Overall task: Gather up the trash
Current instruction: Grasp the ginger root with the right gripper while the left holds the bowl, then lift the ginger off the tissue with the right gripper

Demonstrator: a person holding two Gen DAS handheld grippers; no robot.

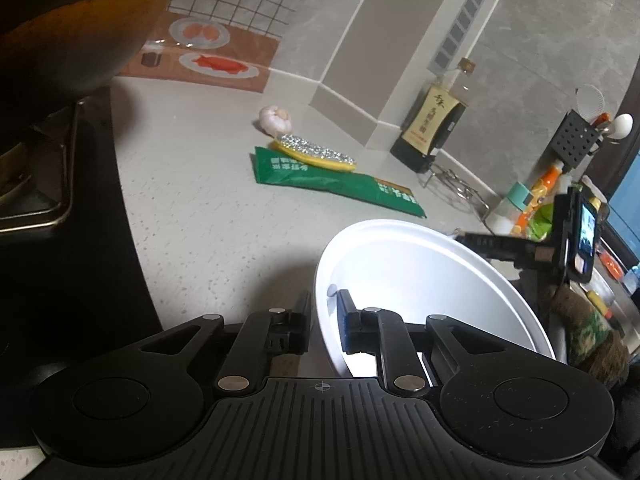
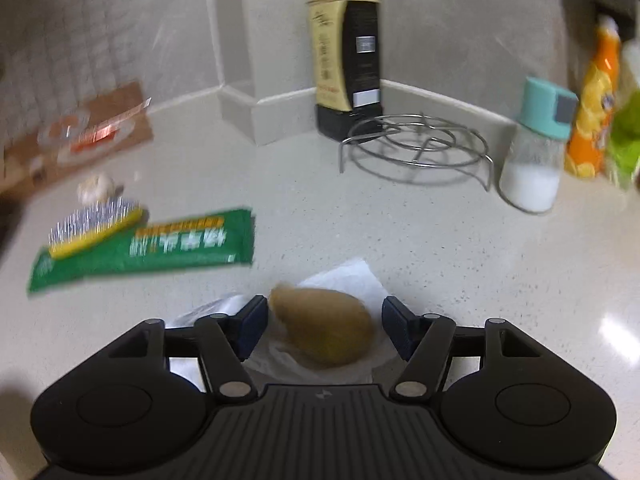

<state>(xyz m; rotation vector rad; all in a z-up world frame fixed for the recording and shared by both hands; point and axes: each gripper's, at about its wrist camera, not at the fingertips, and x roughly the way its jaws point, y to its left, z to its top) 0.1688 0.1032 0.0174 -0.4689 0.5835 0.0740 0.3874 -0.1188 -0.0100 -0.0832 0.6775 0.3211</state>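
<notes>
Both cameras ride just behind their own hand-held gripper fingers, looking forward and down, close over the pale worktop (image 2: 360,232) toward the back wall. Both views share the green packet (image 1: 332,182) (image 2: 160,246), the brush (image 1: 316,152) (image 2: 96,224) and the dark bottle (image 1: 434,124) (image 2: 346,60).

One white bowl (image 1: 420,280), one green packet (image 2: 160,246), one garlic bulb (image 1: 275,119), one wire trivet (image 2: 416,148).

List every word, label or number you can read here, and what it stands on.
Nothing can be read with confidence.
Green packet: white Chinese characters, too blurred to read.
Bottle: gold label with vertical Chinese characters, too small to read.
Orange bottle: print blurred.
Phone screen: too small.
</notes>
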